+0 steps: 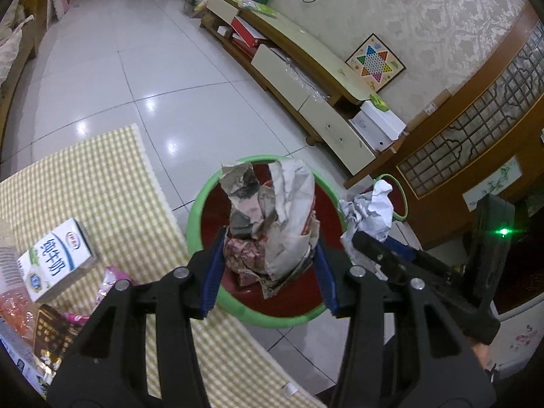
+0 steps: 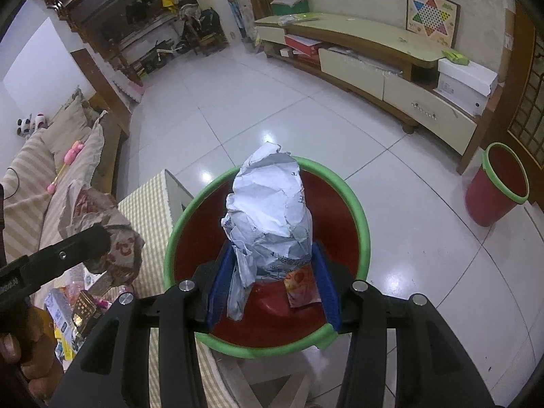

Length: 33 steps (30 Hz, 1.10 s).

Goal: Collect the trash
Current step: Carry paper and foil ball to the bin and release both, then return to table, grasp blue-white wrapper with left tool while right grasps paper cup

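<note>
While each claw (image 1: 268,265) (image 2: 272,278) clamps crumpled paper (image 1: 278,214) (image 2: 268,210) above the bin (image 2: 363,224), white tiled floor (image 2: 238,108) spreads beyond the checked table (image 1: 85,176).

The red bin (image 2: 353,204) gapes unobstructed below; the checkered table (image 1: 102,183) crowds its left.

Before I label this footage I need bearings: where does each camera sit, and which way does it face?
Left wrist: on the left gripper, facing down over the green-rimmed bin, clamping brown crumpled paper; the right gripper shows.
Right wrist: on the right gripper, above the same bin, clamping white crumpled paper; the left gripper shows.
Shared: bin, TV cabinet, checkers board.
</note>
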Each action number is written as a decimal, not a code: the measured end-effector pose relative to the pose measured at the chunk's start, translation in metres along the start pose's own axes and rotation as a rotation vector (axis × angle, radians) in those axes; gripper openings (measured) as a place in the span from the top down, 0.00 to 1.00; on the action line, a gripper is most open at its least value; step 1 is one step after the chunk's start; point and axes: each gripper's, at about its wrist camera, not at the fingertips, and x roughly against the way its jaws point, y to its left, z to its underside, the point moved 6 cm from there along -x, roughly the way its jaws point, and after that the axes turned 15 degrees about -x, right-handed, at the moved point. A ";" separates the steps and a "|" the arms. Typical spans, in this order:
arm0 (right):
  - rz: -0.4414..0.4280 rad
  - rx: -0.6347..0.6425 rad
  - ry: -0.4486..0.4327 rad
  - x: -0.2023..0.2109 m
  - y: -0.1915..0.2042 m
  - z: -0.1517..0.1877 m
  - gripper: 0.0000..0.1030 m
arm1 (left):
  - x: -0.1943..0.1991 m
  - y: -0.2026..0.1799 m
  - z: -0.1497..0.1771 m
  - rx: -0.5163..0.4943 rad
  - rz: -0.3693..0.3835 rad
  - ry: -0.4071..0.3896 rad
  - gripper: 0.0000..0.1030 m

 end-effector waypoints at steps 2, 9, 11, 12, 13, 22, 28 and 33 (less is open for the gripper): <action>0.001 0.009 0.004 -0.001 0.001 0.001 0.56 | -0.004 -0.002 -0.001 0.010 0.016 0.002 0.54; 0.021 0.043 -0.007 -0.002 0.004 0.002 0.39 | 0.003 -0.005 -0.014 0.037 0.038 -0.045 0.22; 0.023 0.046 -0.011 -0.001 0.005 0.002 0.32 | 0.008 -0.002 -0.015 0.045 0.033 -0.054 0.12; 0.024 0.050 -0.015 -0.001 0.006 0.002 0.30 | 0.009 -0.001 -0.018 0.049 0.029 -0.058 0.11; 0.025 0.054 -0.017 -0.001 0.007 0.002 0.30 | 0.012 0.001 -0.018 0.057 0.024 -0.064 0.10; 0.009 0.082 -0.028 0.002 0.013 0.003 0.18 | 0.045 0.014 -0.014 0.058 -0.055 -0.091 0.05; -0.021 0.126 -0.040 0.008 0.031 0.013 0.15 | 0.080 0.021 -0.002 0.055 -0.106 -0.121 0.05; -0.046 0.176 -0.033 0.010 0.049 0.026 0.15 | 0.115 0.031 0.021 0.074 -0.138 -0.148 0.05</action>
